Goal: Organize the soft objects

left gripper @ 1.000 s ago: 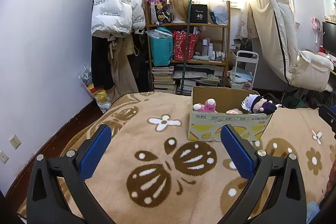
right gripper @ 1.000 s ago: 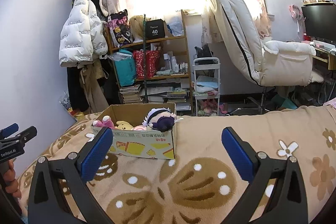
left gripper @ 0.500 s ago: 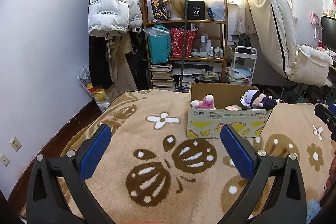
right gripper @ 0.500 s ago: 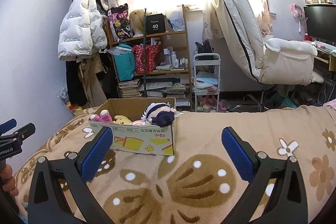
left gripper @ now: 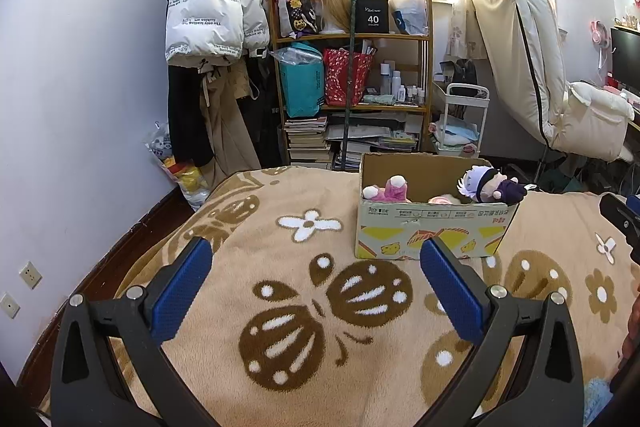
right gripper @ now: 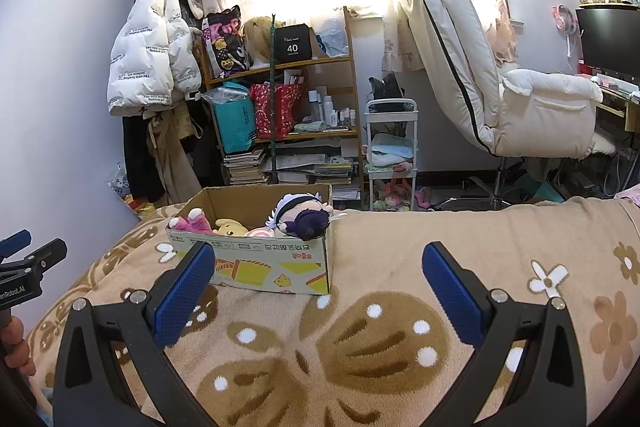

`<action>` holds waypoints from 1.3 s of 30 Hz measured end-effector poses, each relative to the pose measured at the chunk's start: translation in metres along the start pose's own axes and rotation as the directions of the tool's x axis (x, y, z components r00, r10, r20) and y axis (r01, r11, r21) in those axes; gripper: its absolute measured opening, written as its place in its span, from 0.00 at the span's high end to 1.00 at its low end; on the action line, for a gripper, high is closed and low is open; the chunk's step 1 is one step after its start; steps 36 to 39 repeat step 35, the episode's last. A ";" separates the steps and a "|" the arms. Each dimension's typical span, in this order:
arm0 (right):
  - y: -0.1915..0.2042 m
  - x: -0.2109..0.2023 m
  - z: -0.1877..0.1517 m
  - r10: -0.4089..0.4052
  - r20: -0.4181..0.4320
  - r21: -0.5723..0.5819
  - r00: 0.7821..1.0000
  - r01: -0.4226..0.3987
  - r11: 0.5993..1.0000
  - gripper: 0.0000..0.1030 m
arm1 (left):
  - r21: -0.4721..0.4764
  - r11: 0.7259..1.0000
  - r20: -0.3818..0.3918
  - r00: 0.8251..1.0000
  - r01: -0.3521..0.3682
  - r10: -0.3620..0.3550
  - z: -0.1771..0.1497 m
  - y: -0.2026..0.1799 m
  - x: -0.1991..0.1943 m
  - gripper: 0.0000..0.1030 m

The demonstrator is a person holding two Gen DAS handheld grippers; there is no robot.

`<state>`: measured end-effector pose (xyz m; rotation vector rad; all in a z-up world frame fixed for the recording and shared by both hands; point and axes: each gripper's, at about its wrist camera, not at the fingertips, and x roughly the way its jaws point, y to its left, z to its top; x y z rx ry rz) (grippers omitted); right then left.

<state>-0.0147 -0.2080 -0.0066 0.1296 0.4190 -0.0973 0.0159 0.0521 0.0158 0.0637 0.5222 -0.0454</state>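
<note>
A cardboard box (left gripper: 432, 227) stands on the beige flower blanket (left gripper: 304, 307); it also shows in the right wrist view (right gripper: 256, 263). In it lie a pink plush (left gripper: 390, 187), a yellow plush (right gripper: 230, 227) and a white-haired doll in purple (left gripper: 490, 185) leaning on the right rim. My left gripper (left gripper: 316, 283) is open and empty, well short of the box. My right gripper (right gripper: 320, 287) is open and empty, to the right of and short of the box.
A shelf (left gripper: 352, 95) crammed with bags and books stands behind the bed, with a hanging white jacket (left gripper: 212, 15) to its left, a small white trolley (right gripper: 392, 151) and a reclined white chair (right gripper: 500, 87) to its right.
Both grippers have drawn back and risen a little, so the box sits lower and slightly farther in both views. Both stay open and empty.
</note>
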 end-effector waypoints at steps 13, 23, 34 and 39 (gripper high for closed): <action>-0.001 0.000 0.001 0.002 -0.002 0.000 1.000 -0.002 1.000 0.00 | 0.001 1.000 0.001 1.000 -0.004 0.004 -0.001 0.001 0.001 0.01; -0.001 0.000 0.000 -0.001 0.000 0.003 1.000 0.001 1.000 0.00 | 0.001 1.000 0.000 1.000 -0.003 0.003 -0.001 0.001 0.001 0.01; -0.004 0.000 -0.005 -0.007 -0.002 0.008 1.000 0.007 1.000 0.00 | 0.001 1.000 -0.001 1.000 -0.004 0.004 -0.001 0.000 0.001 0.01; -0.004 0.000 -0.005 -0.007 -0.002 0.008 1.000 0.007 1.000 0.00 | 0.002 1.000 -0.002 1.000 -0.004 0.004 -0.001 0.000 0.001 0.01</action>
